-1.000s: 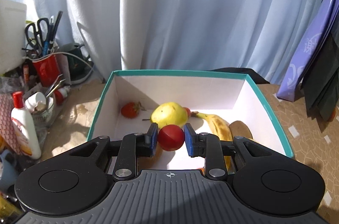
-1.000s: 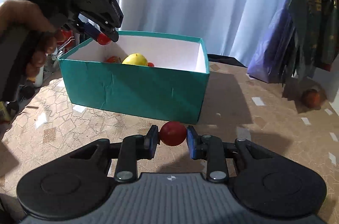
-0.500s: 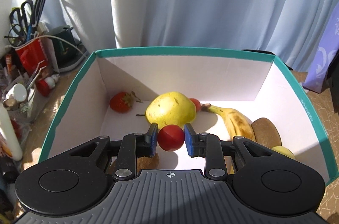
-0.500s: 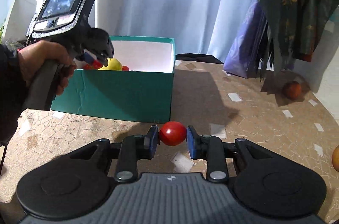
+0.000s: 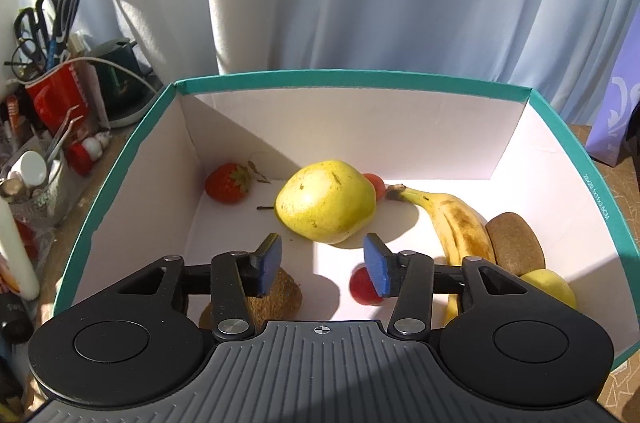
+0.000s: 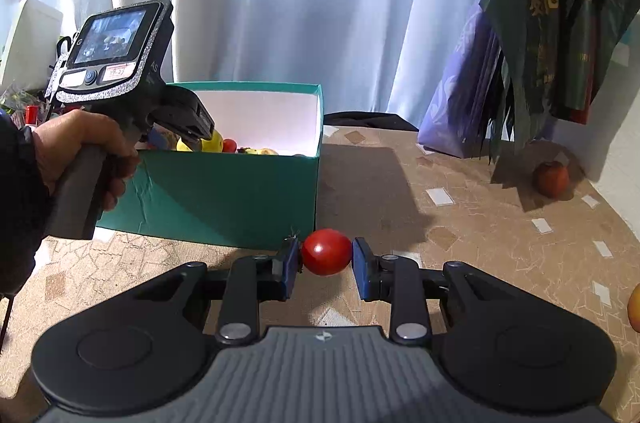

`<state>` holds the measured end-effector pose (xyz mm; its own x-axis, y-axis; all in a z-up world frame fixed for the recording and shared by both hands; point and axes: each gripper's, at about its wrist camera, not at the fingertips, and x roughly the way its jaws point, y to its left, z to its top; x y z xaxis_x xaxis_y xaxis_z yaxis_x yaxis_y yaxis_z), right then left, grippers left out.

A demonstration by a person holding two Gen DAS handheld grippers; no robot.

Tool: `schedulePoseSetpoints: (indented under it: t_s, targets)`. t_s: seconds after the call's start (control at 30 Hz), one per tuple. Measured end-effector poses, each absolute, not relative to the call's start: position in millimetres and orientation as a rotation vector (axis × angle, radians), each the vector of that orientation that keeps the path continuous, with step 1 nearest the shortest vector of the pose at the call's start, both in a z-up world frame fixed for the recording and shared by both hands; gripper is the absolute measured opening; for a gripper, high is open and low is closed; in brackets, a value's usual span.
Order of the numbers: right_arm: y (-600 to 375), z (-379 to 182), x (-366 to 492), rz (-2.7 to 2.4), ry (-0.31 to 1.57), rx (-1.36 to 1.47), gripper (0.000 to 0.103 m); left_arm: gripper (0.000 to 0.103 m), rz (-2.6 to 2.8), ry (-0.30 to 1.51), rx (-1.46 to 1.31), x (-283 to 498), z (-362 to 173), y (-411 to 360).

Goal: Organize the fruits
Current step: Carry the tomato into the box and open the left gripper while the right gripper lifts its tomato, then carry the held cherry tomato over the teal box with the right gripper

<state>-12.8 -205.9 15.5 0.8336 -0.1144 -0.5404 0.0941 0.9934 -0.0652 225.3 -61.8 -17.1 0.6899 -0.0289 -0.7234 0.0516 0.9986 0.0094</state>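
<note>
left gripper [image 5: 322,265]: jaws just opened, nothing between, tomato [image 5: 362,286] dropped onto box [image 5: 352,79] floor | right gripper [image 6: 326,265]: clamped on second tomato [image 6: 326,252] | box lies ahead-left of right gripper, which is next to deliver

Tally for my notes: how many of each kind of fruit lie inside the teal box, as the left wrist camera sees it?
Strawberry: 1
Pear: 1
Banana: 1
Tomatoes: 2
Kiwis: 2
Yellow fruit, partly hidden: 1
Total: 8
</note>
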Motion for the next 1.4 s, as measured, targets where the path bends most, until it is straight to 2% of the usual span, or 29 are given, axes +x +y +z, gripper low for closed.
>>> schedulePoseSetpoints:
  t_s: [0.1,0.2,0.33,0.4,0.6,1.07,1.4]
  targets:
    - [-206.8,17.6,-9.4,-0.111,0.565,-0.037,0.028,0.07,-0.042,0.796,0.033,221.9,-15.2,-61.6]
    - [-207.2,19.6,-6.8,-0.111,0.556,-0.039,0.028,0.08,-0.033,0.793,0.028,219.3,-13.6,-59.6]
    - [-206.8,21.1,-4.2,-0.111,0.547,-0.041,0.028,0.087,-0.029,0.792,0.026,215.9,-11.4,-57.4]
    - [-206.8,21.7,-3.2,-0.109,0.543,-0.043,0.028,0.096,-0.024,0.786,0.027,213.4,-9.5,-56.5]
    - [-207.6,24.8,-1.2,-0.11,0.528,-0.044,0.028,0.1,-0.034,0.766,0.016,206.5,-0.8,-54.4]
    - [-205.1,29.1,-6.2,-0.108,0.502,-0.039,0.028,0.103,-0.06,0.721,0.027,179.7,20.1,-51.4]
    - [-203.3,32.7,-8.1,-0.103,0.48,-0.036,0.028,0.103,-0.076,0.775,0.001,168.5,22.2,-43.9]
